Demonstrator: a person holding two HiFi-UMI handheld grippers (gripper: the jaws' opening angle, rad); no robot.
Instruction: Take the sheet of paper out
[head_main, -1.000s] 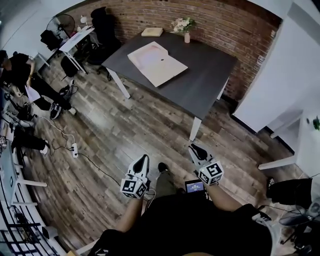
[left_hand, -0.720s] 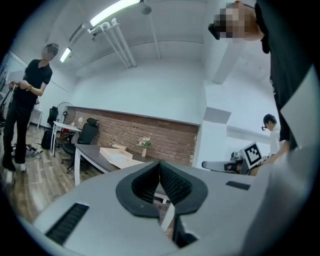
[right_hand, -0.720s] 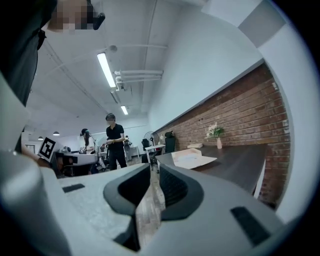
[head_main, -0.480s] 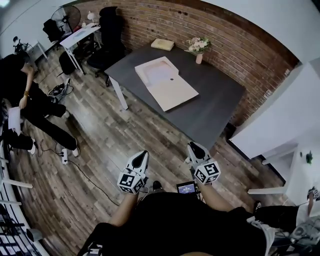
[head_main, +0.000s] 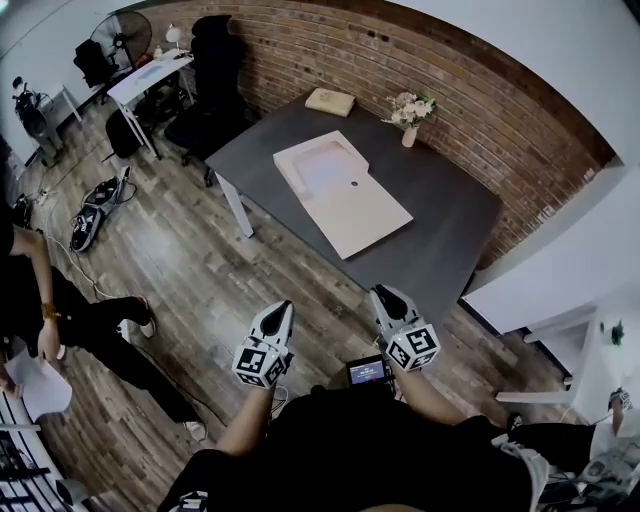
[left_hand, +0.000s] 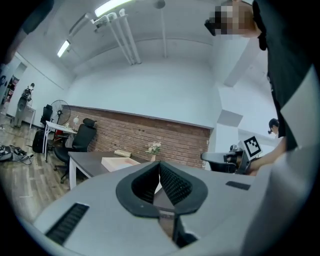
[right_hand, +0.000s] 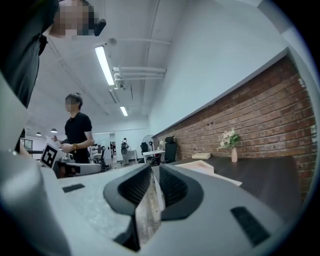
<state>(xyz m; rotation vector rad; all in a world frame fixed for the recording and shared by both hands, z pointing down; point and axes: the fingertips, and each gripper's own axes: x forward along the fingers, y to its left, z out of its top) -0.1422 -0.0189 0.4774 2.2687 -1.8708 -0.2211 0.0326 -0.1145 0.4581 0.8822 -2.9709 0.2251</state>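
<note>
Head view. A dark worktop (head_main: 440, 230) stands against the brick wall (head_main: 450, 70). A flat cream folder (head_main: 365, 215) lies open on it. The sheet of paper (head_main: 325, 165) looks to be the pale pinkish leaf in the folder's far half, flat and uncovered, so an edge is free to pick at. A vase of flowers (head_main: 410, 120) sits near the far edge, apart from the folder. The left gripper (head_main: 284, 308) and right gripper (head_main: 385, 296) are held level, side by side over the wood floor (head_main: 250, 270), well short of the worktop. That reads as a carrying posture, not a reach.

Left gripper view. Jaws pressed together with nothing between them. Worktop and folder are ahead, well apart.

Right gripper view. Jaws likewise together and empty. The folder is ahead, a little to the right. My judgement: this is the approach stage, and the jaws must part before they can pinch the sheet.
</note>
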